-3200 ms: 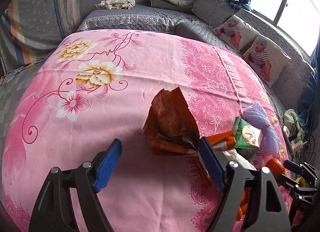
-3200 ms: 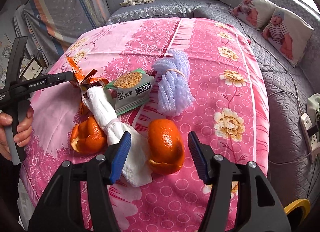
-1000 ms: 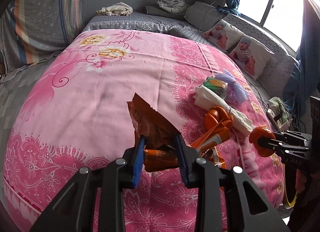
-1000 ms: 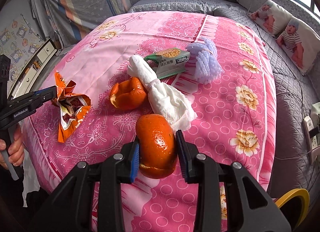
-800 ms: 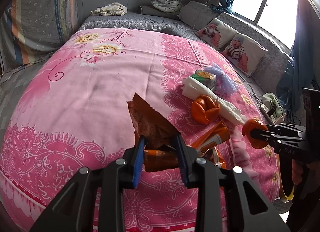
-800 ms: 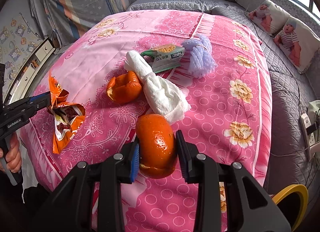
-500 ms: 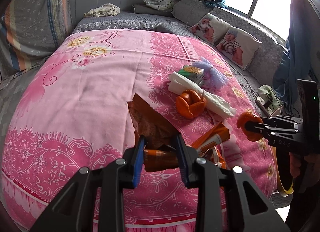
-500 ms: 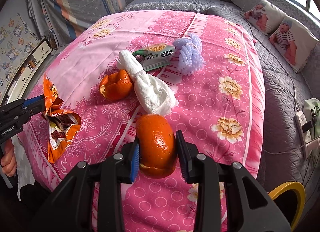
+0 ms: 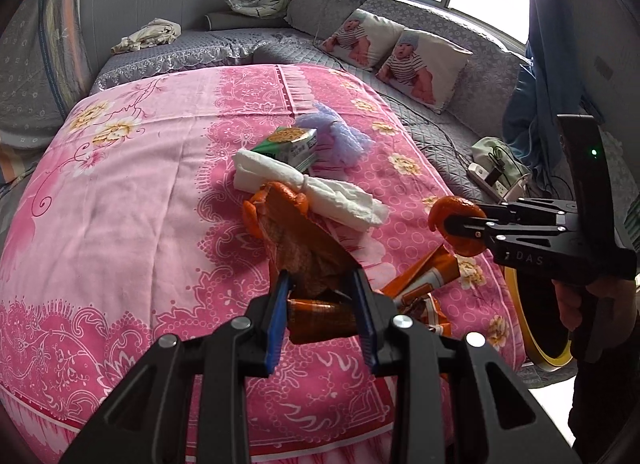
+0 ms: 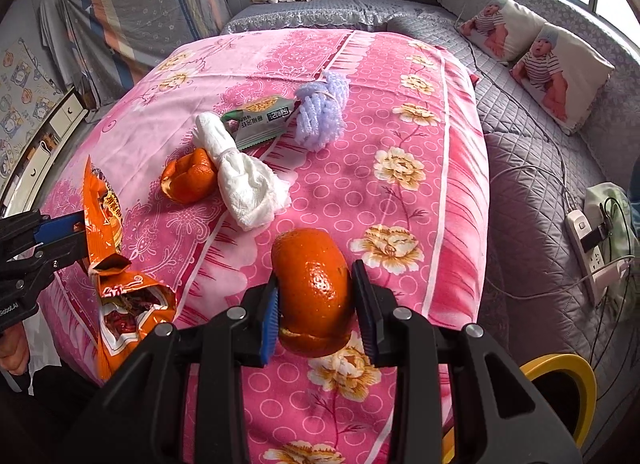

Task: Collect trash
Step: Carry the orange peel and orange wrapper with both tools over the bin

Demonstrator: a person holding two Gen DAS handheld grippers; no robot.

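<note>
Left gripper point(image 9: 323, 306): clamped tight on an orange snack wrapper point(image 9: 310, 252), held above the near edge of the bed point(image 9: 120, 199).
Right gripper point(image 10: 316, 306): closed around an orange peel point(image 10: 314, 288), lifted over the bed's near right corner.
Ahead of the right gripper: a second orange peel point(image 10: 188, 177) touching a twisted white tissue point(image 10: 242, 179); beyond these a green packet point(image 10: 260, 119) and a purple mesh bundle point(image 10: 322, 115) just beside it.
Below right of the right gripper: a yellow-rimmed bin point(image 10: 560, 370) on the floor beside the bed.
Far right: baby-print pillows point(image 10: 536, 63).
</note>
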